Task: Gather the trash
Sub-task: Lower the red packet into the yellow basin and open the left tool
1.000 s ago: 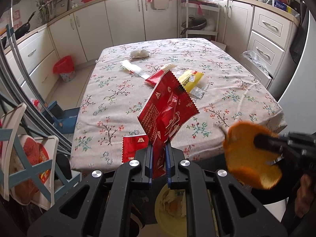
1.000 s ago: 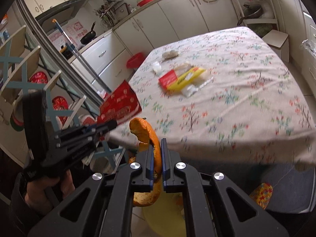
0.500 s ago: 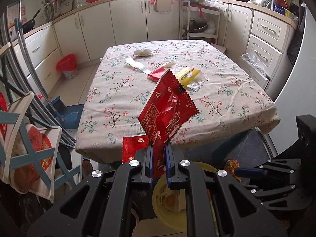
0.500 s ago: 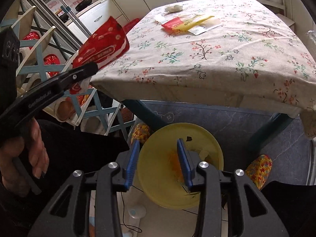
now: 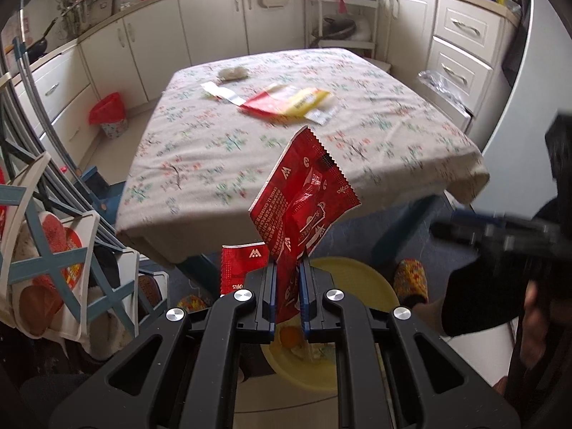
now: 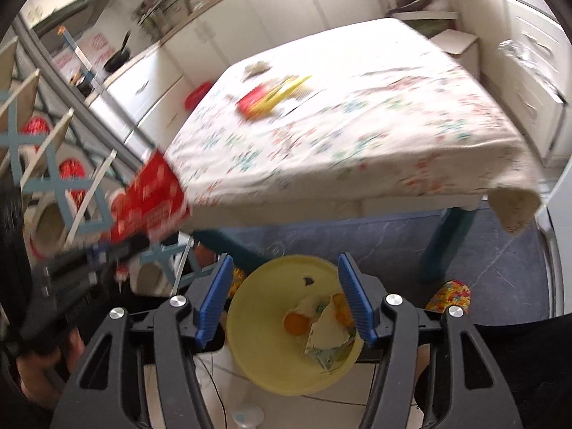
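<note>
My left gripper (image 5: 287, 279) is shut on a red snack wrapper (image 5: 304, 196), which stands up from the jaws above a yellow bin (image 5: 357, 286) on the floor. In the right wrist view my right gripper (image 6: 284, 289) hangs over the same yellow bin (image 6: 264, 307); its jaws are opening and nothing is between them. Orange peel (image 6: 296, 323) and paper scraps lie inside the bin. The left gripper with the red wrapper (image 6: 150, 196) shows blurred at the left. More wrappers, red and yellow (image 5: 286, 102), lie on the floral tablecloth (image 5: 221, 164).
A crumpled tissue (image 5: 232, 73) and a white strip (image 5: 223, 93) lie farther back on the table. A red-lined bin (image 5: 109, 116) stands by the left cabinets. Blue-framed chairs (image 5: 53, 268) crowd the left side. A patterned slipper (image 6: 448, 296) lies by the table leg.
The right gripper has opened and dropped the orange peel into the yellow bin. Both grippers have pulled back from the table edge to over the bin. The left still holds the red wrapper.
</note>
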The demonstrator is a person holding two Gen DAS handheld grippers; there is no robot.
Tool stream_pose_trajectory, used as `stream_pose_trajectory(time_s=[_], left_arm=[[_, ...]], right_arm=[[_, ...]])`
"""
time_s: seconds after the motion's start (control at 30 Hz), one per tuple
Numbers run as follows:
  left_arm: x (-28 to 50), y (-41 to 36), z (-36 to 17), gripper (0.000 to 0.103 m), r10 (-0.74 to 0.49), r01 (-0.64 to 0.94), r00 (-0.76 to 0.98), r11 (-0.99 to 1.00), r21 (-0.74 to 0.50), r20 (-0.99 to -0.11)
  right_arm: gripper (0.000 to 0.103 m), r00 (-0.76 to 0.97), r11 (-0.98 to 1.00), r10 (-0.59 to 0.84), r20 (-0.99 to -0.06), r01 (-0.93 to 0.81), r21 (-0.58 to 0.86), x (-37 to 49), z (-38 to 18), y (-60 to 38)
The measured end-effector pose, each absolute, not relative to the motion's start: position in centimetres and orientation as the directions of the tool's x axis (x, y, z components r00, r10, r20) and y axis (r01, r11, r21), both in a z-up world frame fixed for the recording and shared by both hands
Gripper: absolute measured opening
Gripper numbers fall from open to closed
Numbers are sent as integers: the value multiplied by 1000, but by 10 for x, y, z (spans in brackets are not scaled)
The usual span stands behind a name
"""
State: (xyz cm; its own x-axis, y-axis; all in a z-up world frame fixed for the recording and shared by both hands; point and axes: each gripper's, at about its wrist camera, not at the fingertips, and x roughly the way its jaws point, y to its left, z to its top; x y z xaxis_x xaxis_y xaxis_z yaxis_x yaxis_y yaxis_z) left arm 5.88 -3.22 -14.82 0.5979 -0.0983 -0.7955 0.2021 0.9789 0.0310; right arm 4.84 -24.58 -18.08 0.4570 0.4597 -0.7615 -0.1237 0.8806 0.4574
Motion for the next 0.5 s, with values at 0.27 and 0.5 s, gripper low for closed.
stream_pose_trajectory(time_s=[0.27, 0.5], left_arm=[[42, -58, -178, 9, -110, 285, 504, 957, 45, -857], [37, -82, -211, 13, -93, 369, 382, 928, 60, -919]], right_arm=[[63, 555, 874, 421, -717, -38, 484, 46, -167, -275], [63, 577, 872, 417, -703, -35, 489, 44, -162, -278]])
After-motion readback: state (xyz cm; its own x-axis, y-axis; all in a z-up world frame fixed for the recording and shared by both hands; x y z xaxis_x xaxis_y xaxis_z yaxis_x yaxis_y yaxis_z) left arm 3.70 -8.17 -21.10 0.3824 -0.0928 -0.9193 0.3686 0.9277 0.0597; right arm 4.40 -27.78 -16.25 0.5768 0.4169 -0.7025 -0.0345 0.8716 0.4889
